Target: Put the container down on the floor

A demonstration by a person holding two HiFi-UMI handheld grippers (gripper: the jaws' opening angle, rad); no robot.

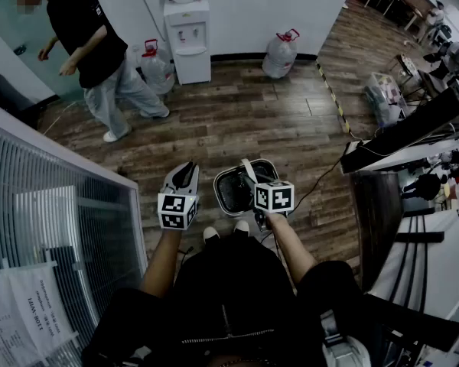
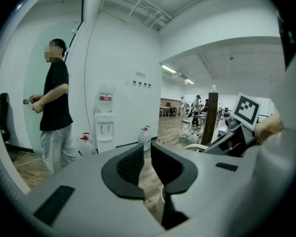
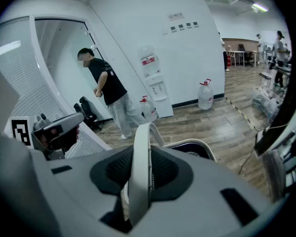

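The container [image 1: 231, 197] is a white bucket with a dark inside, hanging just above the wooden floor in front of the person's feet. Its white bail handle [image 3: 139, 157] runs upright between the jaws of my right gripper [image 3: 140, 174], which is shut on it. The container's rim [image 3: 200, 144] shows beyond the jaws. In the head view the right gripper [image 1: 255, 183] sits over the container's right side. My left gripper [image 1: 182, 176] hovers just left of the container, apart from it. Its jaws [image 2: 143, 163] stand a narrow gap apart with only floor between them.
A person in a black shirt [image 1: 92, 44] walks at the far left. A water dispenser [image 1: 187, 29] and water bottles [image 1: 279, 52] stand against the back wall. A glass partition [image 1: 53, 205] lies close on the left, desks [image 1: 413, 128] on the right, with a cable [image 1: 321, 176] on the floor.
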